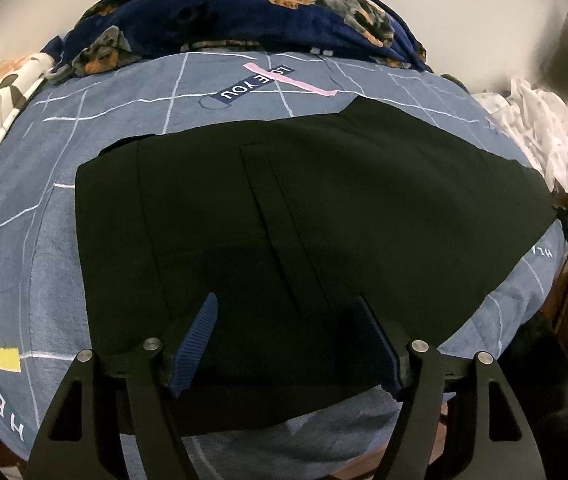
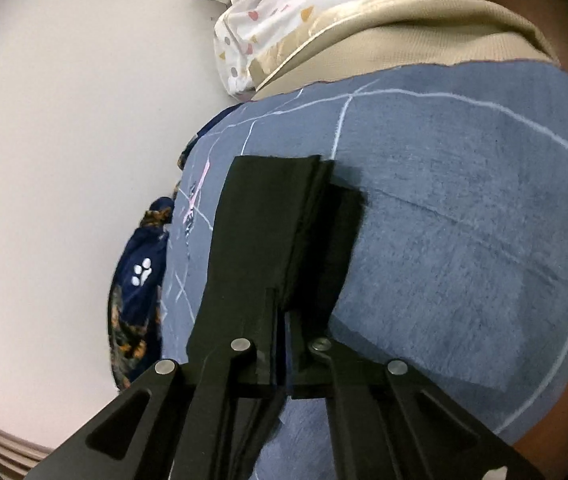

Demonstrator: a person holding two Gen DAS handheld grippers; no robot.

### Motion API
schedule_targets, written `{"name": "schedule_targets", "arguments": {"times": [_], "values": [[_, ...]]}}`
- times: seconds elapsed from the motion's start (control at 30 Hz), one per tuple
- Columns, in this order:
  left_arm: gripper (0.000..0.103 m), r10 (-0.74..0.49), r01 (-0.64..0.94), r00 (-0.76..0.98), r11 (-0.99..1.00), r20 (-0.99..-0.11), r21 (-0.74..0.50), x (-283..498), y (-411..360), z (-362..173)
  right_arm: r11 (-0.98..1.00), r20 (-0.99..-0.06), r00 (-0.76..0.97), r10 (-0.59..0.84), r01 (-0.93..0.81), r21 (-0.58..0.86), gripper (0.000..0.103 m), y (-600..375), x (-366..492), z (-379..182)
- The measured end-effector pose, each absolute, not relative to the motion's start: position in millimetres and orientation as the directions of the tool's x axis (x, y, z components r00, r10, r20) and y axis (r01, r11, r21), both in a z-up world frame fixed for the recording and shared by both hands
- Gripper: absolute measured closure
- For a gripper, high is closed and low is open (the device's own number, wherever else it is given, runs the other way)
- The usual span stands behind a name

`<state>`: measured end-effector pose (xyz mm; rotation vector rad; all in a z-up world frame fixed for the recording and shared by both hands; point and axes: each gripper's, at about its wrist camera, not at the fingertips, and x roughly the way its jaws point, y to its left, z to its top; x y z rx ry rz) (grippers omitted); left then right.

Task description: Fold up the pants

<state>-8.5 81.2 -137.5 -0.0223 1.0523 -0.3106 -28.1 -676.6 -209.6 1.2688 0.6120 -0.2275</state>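
Your left gripper [image 1: 287, 316] is spread wide, blue ribbed pads [image 1: 200, 336] apart and not pressing on anything, pointing steeply down. The black pants [image 1: 303, 216] lie flat right under and ahead of it, on the blue-grey bed sheet [image 1: 24, 208]. The pants fabric runs between and beyond both fingers; whether the tips touch it, can't tell. A seam or pocket line on the pants runs straight out ahead of the gap. Beyond the pants, further ahead of this gripper, is the "LOVE YOU" print [image 1: 258, 84] on the sheet, then a dark blue dog-print blanket [image 1: 244, 12] bunched at the far edge. White patterned cloth [image 1: 531, 120] is off to its right.

Your right gripper [image 2: 284, 316] is clamped tight on a fold of the pants [image 2: 268, 216]; the fabric is pinched between the fingers. The leg ends stretch out ahead of it, layered edges stacked, slightly above the sheet [image 2: 463, 220]. A beige mattress edge [image 2: 383, 32] and white patterned cloth [image 2: 284, 12] sit far ahead. The dark blue blanket [image 2: 144, 264] is to this gripper's left.
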Motion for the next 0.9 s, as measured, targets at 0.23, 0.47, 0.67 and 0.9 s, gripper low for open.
{"name": "schedule_targets", "arguments": {"times": [0.23, 0.47, 0.67, 0.9], "values": [[0.027, -0.267, 0.253, 0.462, 0.954, -0.845, -0.163, -10.3, 79.7, -138.3, 0.322, -0.534, 0.829, 0.165, 0.466, 0.824, 0.091, -661.9, -40.2, -194.2], [0.023, -0.265, 0.274, 0.472, 0.951, -0.841, -0.146, -12.6, 75.1, -139.6, 0.374, -0.495, 0.785, 0.371, 0.362, 0.854, 0.084, -591.1, -31.6, -193.4], [0.023, -0.283, 0.272, 0.480, 0.948, -0.830, -0.166, -14.1, 78.6, -139.7, 0.424, -0.552, 0.732, 0.399, 0.386, 0.819, 0.099, -557.8, -23.0, -200.7], [0.023, -0.300, 0.279, 0.486, 0.943, -0.821, -0.179, -16.0, 81.5, -139.3, 0.432, -0.582, 0.722, 0.373, 0.420, 0.798, 0.101, -557.0, -33.9, -203.4]]}}
